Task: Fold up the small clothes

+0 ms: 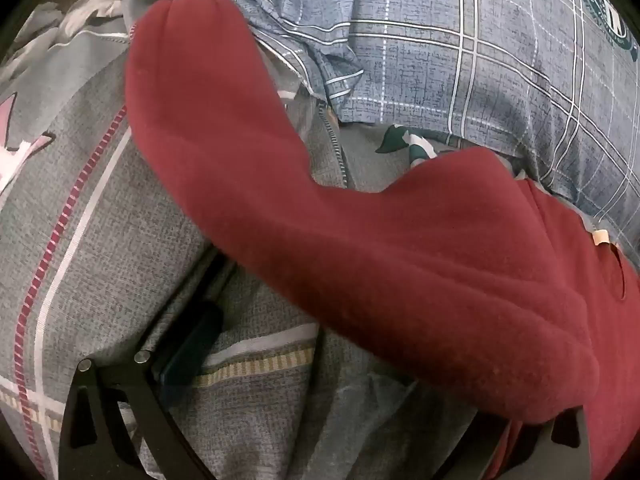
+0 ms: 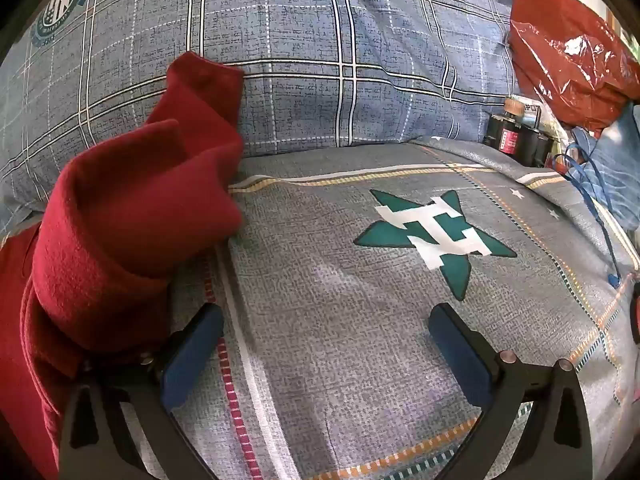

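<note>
Grey checked bedsheet (image 2: 360, 320) carries a dark red fleece garment (image 1: 320, 220). Right gripper (image 2: 326, 344) stands spread wide and empty; left gripper (image 1: 320, 420), also released, is partly covered by the fleece.

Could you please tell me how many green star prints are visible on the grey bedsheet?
2: one whole star ahead of the right gripper, and a partly hidden one behind the red garment. More may lie covered.

Bare grey bedsheet (image 2: 340, 320) lay open ahead on the right; the red garment (image 2: 120, 208) crowded the left, the blue pillow (image 2: 320, 60) walled off the back
</note>
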A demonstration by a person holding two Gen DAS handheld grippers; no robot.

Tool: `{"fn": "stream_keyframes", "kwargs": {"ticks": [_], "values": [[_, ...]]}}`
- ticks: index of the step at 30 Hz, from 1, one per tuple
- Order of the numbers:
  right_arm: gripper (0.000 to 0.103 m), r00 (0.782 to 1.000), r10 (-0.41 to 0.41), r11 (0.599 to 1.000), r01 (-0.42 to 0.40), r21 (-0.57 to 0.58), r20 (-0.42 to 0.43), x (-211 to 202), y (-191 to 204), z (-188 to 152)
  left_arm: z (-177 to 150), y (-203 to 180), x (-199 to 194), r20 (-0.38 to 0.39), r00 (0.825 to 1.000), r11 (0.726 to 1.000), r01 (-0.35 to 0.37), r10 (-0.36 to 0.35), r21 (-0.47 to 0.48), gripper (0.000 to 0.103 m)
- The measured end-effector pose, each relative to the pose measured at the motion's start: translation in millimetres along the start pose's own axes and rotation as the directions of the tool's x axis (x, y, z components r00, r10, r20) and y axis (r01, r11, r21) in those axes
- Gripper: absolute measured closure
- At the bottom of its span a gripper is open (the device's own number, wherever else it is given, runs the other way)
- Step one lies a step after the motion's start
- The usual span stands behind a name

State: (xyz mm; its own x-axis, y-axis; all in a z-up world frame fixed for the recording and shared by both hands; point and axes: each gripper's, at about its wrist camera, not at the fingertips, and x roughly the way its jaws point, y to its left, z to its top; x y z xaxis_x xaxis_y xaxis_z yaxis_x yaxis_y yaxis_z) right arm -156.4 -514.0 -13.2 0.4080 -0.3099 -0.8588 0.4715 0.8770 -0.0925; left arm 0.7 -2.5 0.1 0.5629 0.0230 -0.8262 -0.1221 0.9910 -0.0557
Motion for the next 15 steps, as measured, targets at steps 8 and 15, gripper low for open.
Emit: {"fn": "stream_keyframes", "kwargs": {"ticks": [8, 15], "values": [[0.000, 1.000, 0.001, 1.000, -0.001, 0.001, -0.002, 0.0, 0.0, 0.0, -0.5, -0.4, -0.1, 0.000, 1.000, 1.000, 0.005, -0.005, -0.003, 0.000], [0.000, 1.000, 0.000, 1.000, 0.000, 0.000, -0.002, 0.0, 0.1, 0.1, -7.5, 4.7, -23.6, -0.082, 0.996, 1.000, 0.020, -0.019, 0.008, 0.012]]}}
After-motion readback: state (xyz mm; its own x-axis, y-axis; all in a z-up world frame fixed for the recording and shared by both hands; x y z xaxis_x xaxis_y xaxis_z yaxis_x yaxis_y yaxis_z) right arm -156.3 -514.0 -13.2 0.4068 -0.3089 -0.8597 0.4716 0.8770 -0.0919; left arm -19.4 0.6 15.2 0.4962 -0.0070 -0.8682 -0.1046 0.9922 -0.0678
